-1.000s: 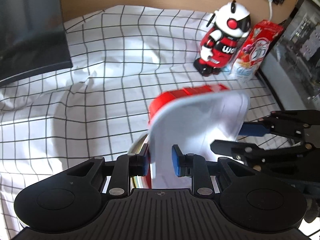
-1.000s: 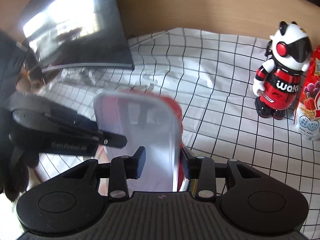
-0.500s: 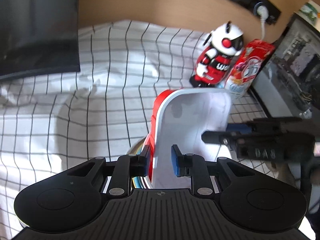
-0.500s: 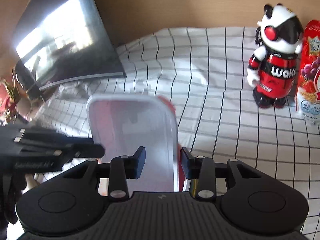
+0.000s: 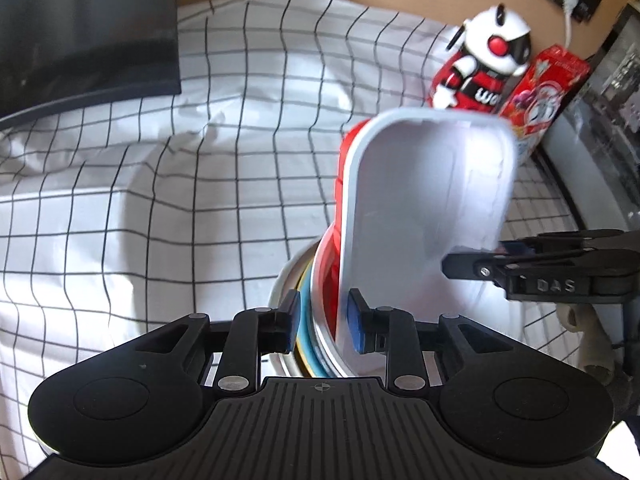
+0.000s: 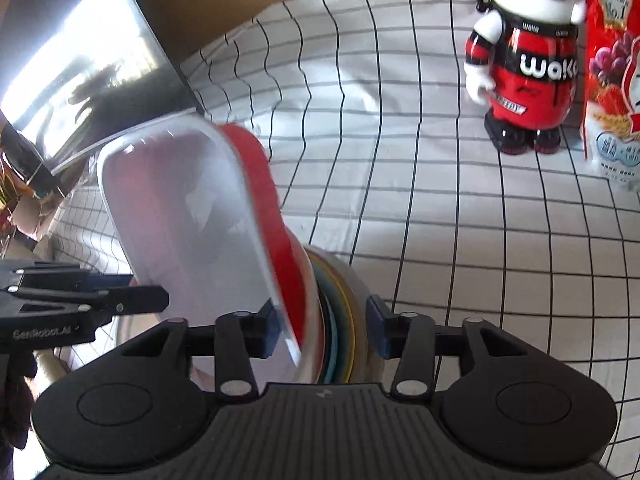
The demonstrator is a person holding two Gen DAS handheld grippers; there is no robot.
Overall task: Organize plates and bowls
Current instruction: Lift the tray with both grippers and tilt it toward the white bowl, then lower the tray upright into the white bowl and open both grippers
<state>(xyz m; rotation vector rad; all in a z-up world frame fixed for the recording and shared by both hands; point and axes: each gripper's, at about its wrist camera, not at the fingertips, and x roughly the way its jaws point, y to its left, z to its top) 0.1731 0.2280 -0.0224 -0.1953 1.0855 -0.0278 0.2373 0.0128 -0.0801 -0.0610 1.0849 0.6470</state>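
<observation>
A stack of dishes is held on edge between both grippers: a white rectangular plate (image 5: pixel 424 216) on the inside, a red dish (image 5: pixel 345 184) behind it, then coloured plates and a white round bowl (image 5: pixel 280 284). My left gripper (image 5: pixel 322 322) is shut on the stack's near rim. My right gripper (image 6: pixel 322 330) is shut on the same stack, where the white plate (image 6: pixel 188 224) and red dish (image 6: pixel 276 216) lean left. Each gripper shows in the other's view, the right (image 5: pixel 476 266) and the left (image 6: pixel 132 300).
A checked white cloth (image 5: pixel 160 200) covers the table. A red, white and black robot toy (image 6: pixel 524 64) and a red snack box (image 6: pixel 612 72) stand at the far right. A dark monitor (image 5: pixel 80 28) stands at the far left.
The stack has tilted and swung over; the coloured plates and round bowl behind the red dish now show between the fingers. Both grippers have moved closer to the toy.
</observation>
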